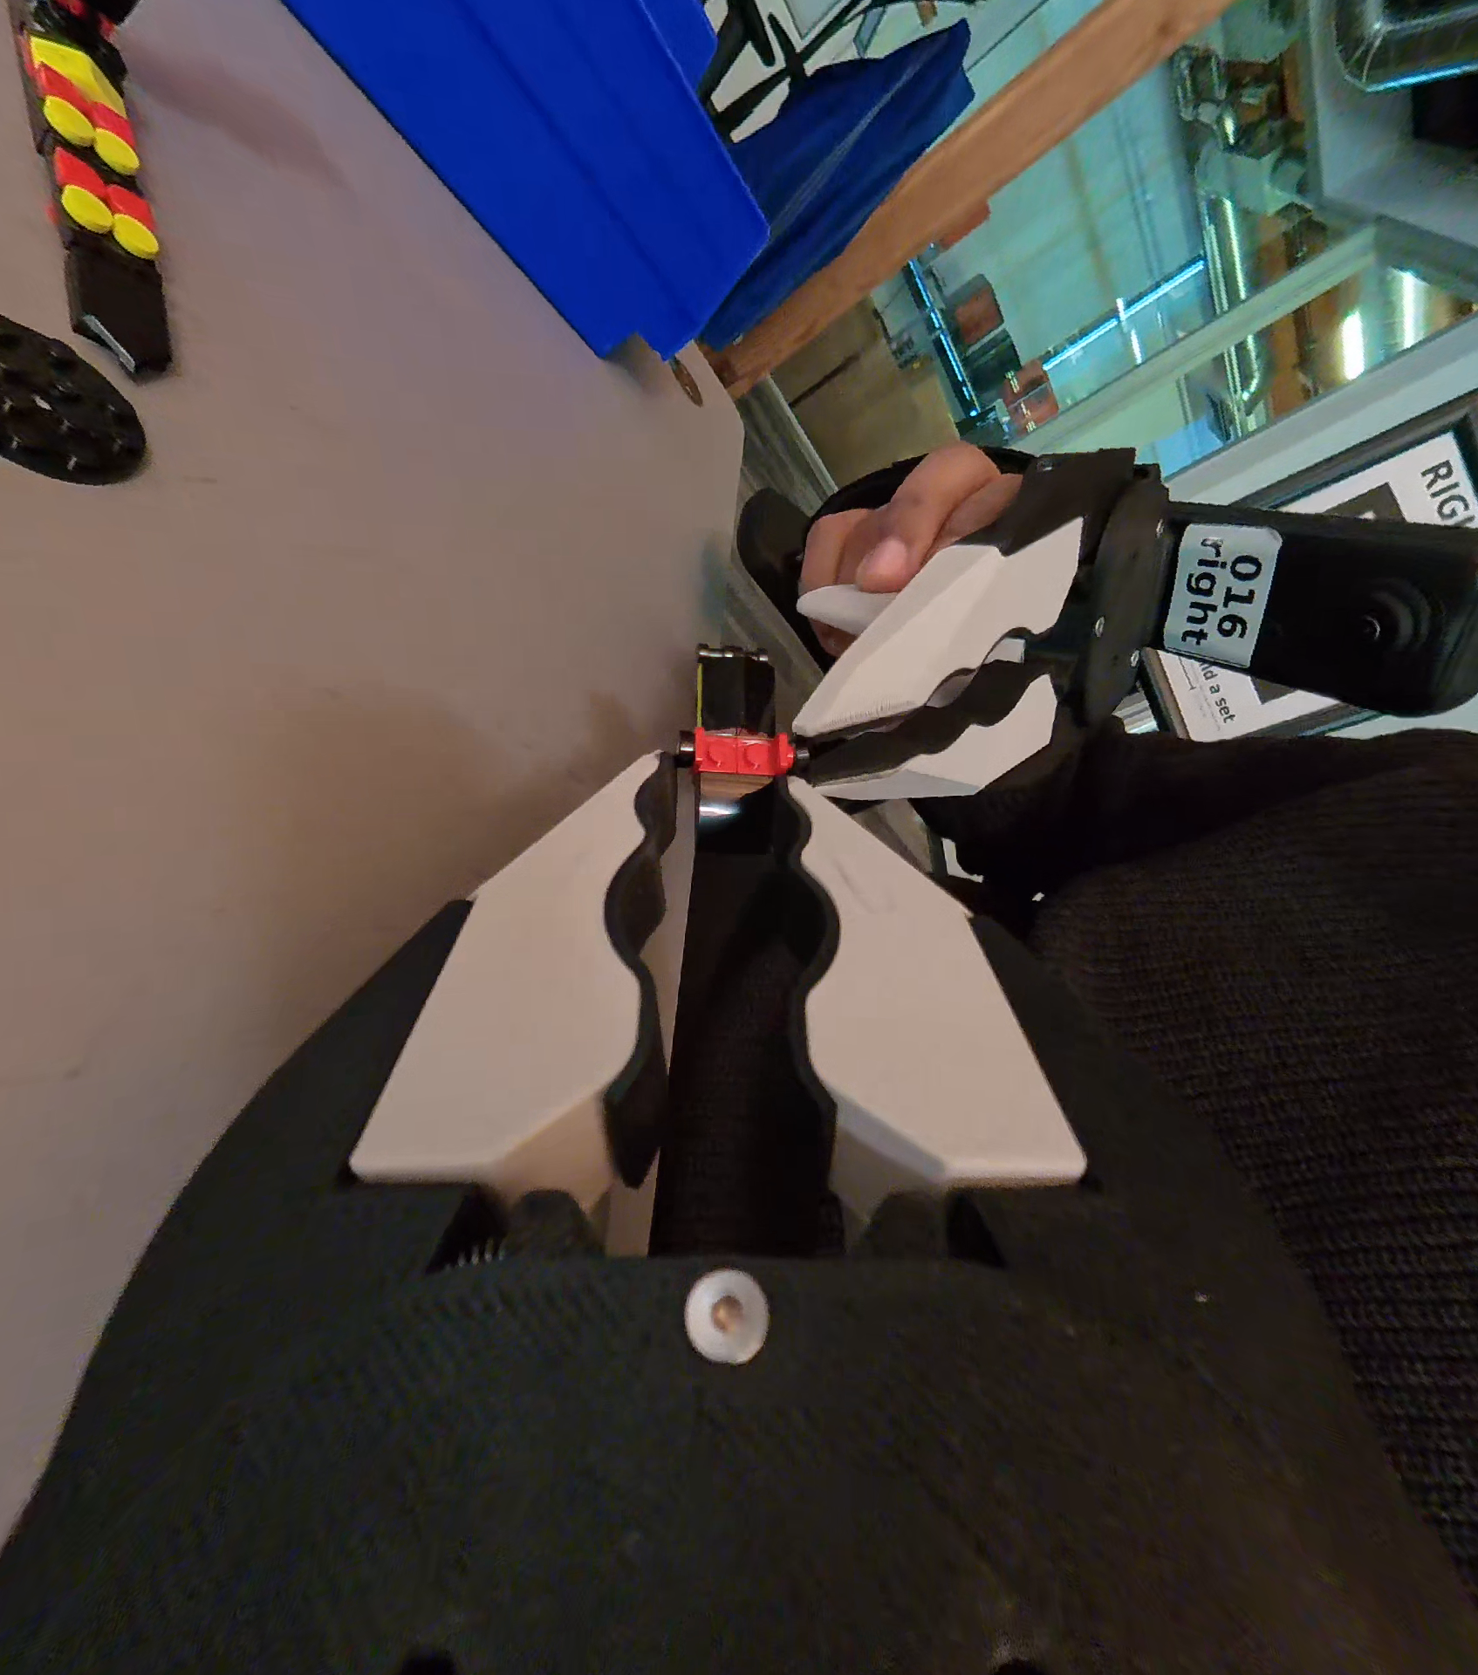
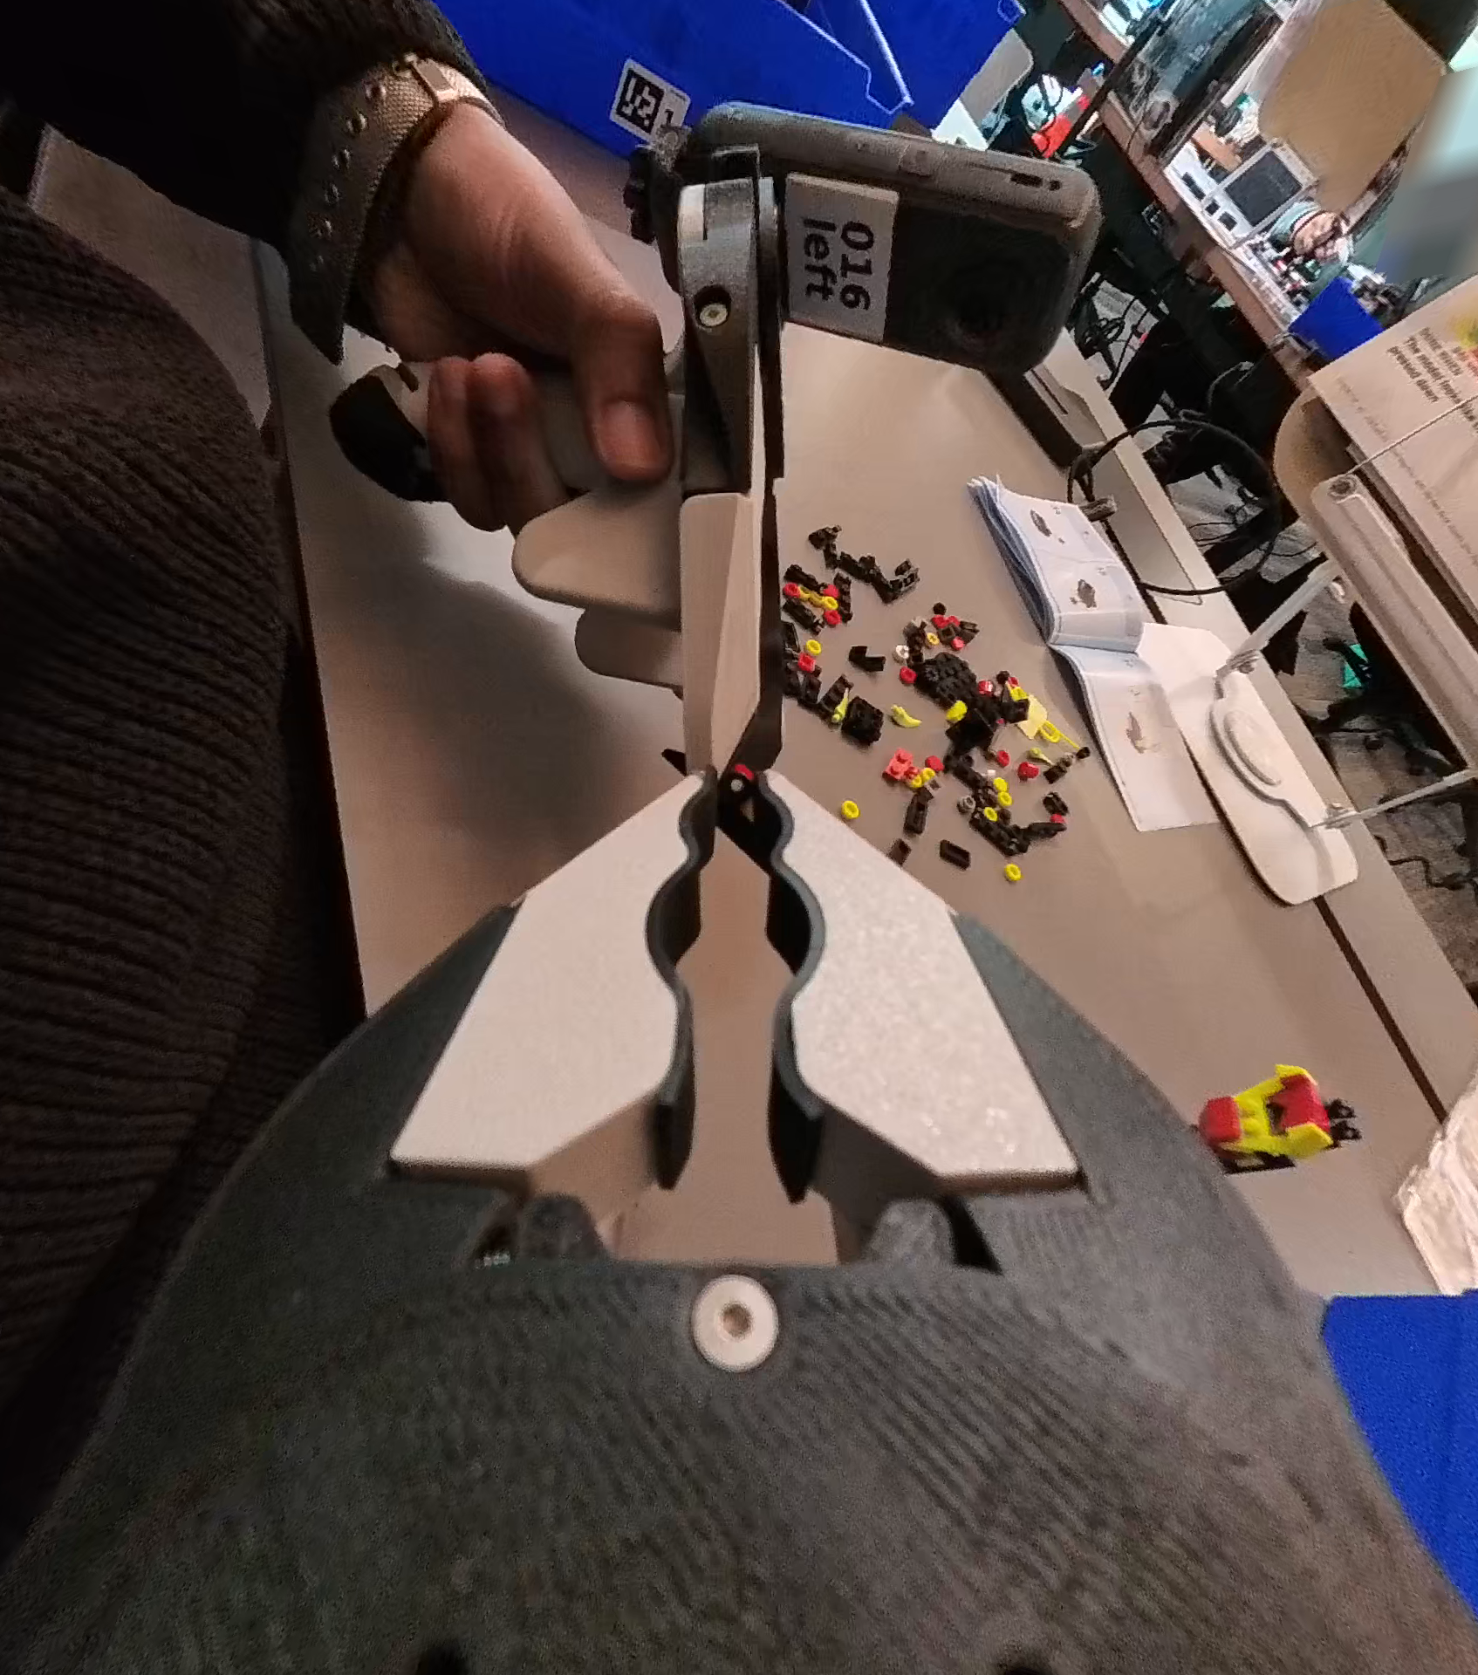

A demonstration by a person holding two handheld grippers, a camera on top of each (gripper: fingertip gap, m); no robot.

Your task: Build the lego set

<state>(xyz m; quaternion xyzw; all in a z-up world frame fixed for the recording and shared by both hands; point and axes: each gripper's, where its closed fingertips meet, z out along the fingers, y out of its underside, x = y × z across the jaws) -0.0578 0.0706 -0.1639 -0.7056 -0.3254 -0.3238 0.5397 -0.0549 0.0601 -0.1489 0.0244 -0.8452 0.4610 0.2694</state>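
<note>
2 grippers meet above the grey surface: left gripper pinches a small red-and-black lego assembly; right gripper clamps a small black piece touching it.

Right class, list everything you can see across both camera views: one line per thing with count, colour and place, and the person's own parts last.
Small red and black lego assembly: one, clamped between the left gripper's fingertips.
Tiny black lego piece: one, in the right gripper's tips, touching the assembly.
Loose lego pieces: many, black, red, yellow, scattered mid-table.
Long black strip with red and yellow tiles: one, far table edge.
Round black studded plate: one, beside the strip.
Red and yellow lego vehicle: one, near table edge.
Paper instruction booklet: one, open, past the pieces.
Blue plastic bins: several, table rim.
Grey table: one.
Left gripper: shut.
Right gripper: shut.
Hands: two.
</note>
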